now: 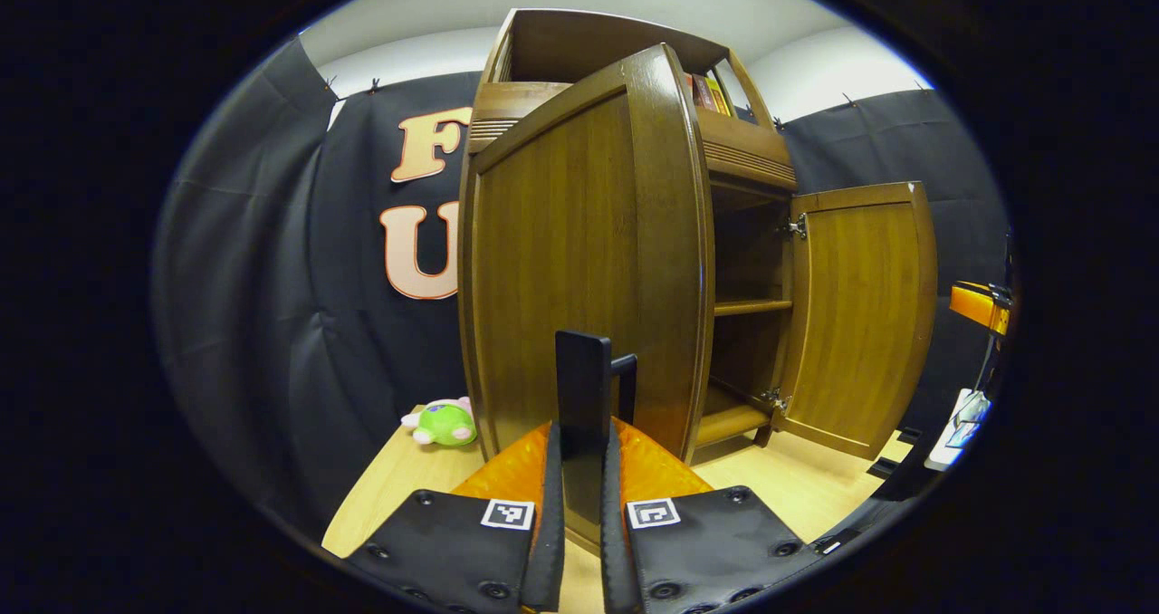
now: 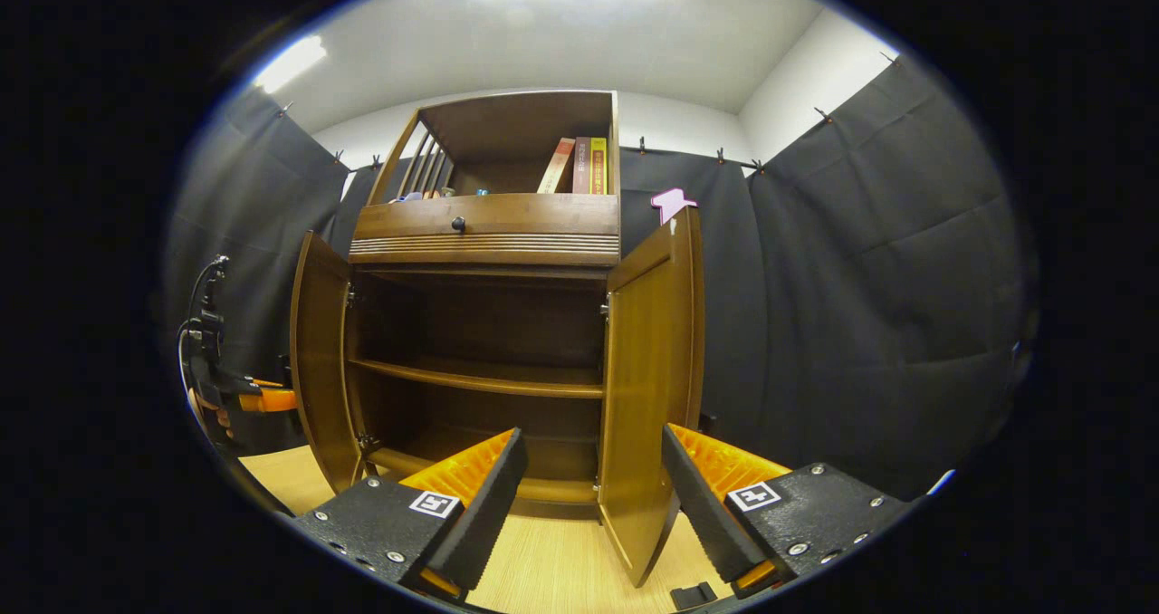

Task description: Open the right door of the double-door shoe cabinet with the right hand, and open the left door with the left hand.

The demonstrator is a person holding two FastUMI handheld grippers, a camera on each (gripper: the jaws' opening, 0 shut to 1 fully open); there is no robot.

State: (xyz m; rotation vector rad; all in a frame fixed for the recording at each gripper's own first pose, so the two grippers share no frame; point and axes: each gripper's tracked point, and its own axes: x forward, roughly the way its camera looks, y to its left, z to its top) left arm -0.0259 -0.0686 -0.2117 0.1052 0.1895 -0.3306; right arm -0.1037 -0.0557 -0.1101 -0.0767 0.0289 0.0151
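Note:
The wooden shoe cabinet [image 2: 484, 234] stands with both doors swung out and its shelves showing. In the left gripper view, the left door [image 1: 579, 252] looms close, and my left gripper [image 1: 582, 469] is shut on its black upright handle [image 1: 582, 378]. The right door [image 1: 860, 315] hangs wide at the right. In the right gripper view, my right gripper [image 2: 593, 437] is open, its fingers spread either side of the right door [image 2: 647, 388] without pressing it. The left door [image 2: 317, 360] stands out at the left, with the left gripper [image 2: 263, 401] just beyond it.
A green plush toy [image 1: 444, 422] lies on the light wood floor [image 1: 797, 487] left of the cabinet. Books [image 2: 579, 166] stand in the top shelf above a drawer with a dark knob [image 2: 458, 225]. Black cloth walls close in on both sides.

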